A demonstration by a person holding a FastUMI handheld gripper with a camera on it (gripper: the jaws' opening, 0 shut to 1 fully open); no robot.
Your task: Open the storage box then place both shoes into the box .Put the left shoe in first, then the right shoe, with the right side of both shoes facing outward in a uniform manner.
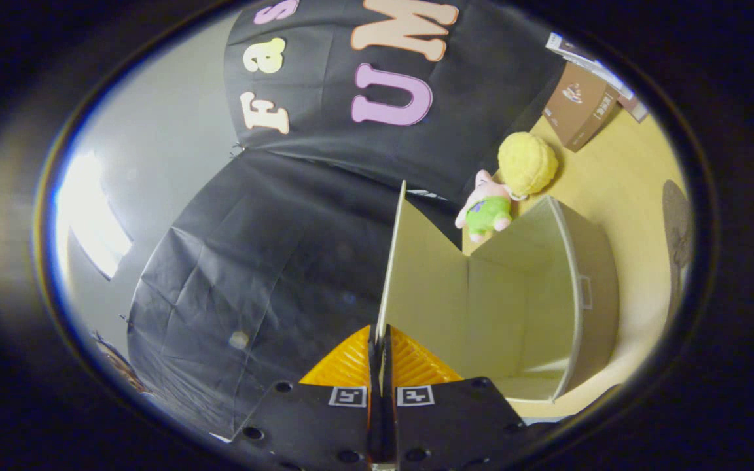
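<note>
My gripper [380,340] is shut on the free edge of the storage box's lid [416,275], a thin cream panel that runs straight ahead from between the fingers. The lid stands swung up and away from the box. The storage box [586,288] is cream and soft-sided, with a small handle on its outer wall. It sits on the yellow table to the right of the fingers. Its inside shows bare walls and a bare bottom.
A pink plush toy in green shorts [487,206] and a yellow ball-like plush [527,163] lie just beyond the box. A brown carton [578,104] stands farther back on the yellow table [639,196]. Black cloth walls rise to the left and ahead.
</note>
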